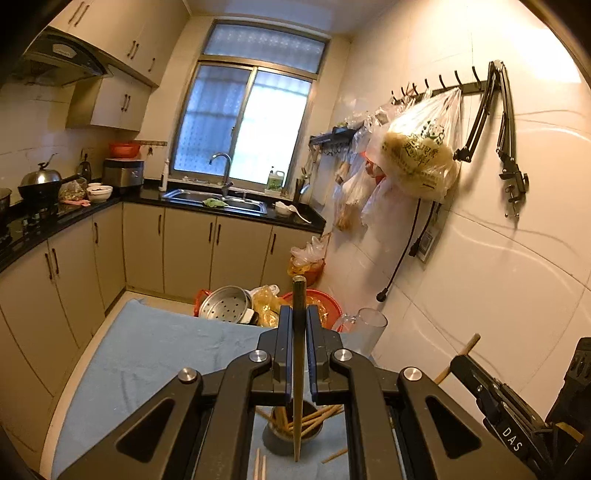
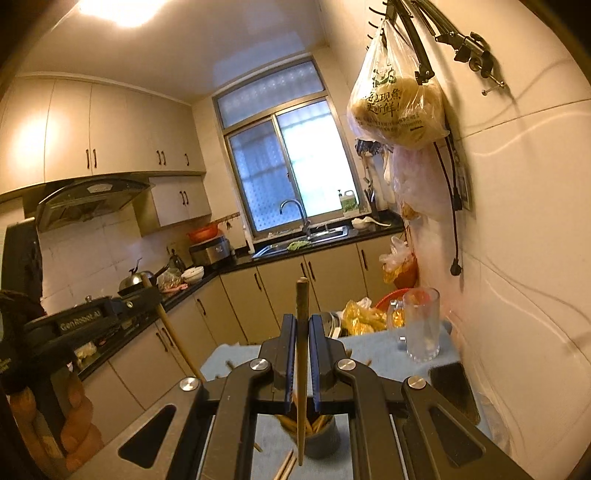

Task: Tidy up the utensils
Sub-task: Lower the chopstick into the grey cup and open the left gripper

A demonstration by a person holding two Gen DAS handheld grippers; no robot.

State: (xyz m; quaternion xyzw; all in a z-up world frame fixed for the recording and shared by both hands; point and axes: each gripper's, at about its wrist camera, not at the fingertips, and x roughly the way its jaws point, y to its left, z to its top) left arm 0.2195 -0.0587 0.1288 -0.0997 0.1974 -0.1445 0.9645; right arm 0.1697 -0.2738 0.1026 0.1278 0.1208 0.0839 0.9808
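On the blue-cloth table (image 1: 155,343), a chopstick holder (image 1: 293,435) sits below both grippers. The left gripper (image 1: 299,325) pinches one upright chopstick (image 1: 298,369); the right gripper (image 2: 303,332) likewise clamps a chopstick (image 2: 301,369) above the holder (image 2: 317,435).

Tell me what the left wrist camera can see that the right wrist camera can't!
Only the left wrist view shows the metal steamer pot behind the blue-clothed table.

Only the right wrist view shows the black phone lying beside the glass, the ceiling light, and the person's hand.

Both show the sink, the window, the hanging bag, and tongs shut on a chopstick above the chopstick cup.
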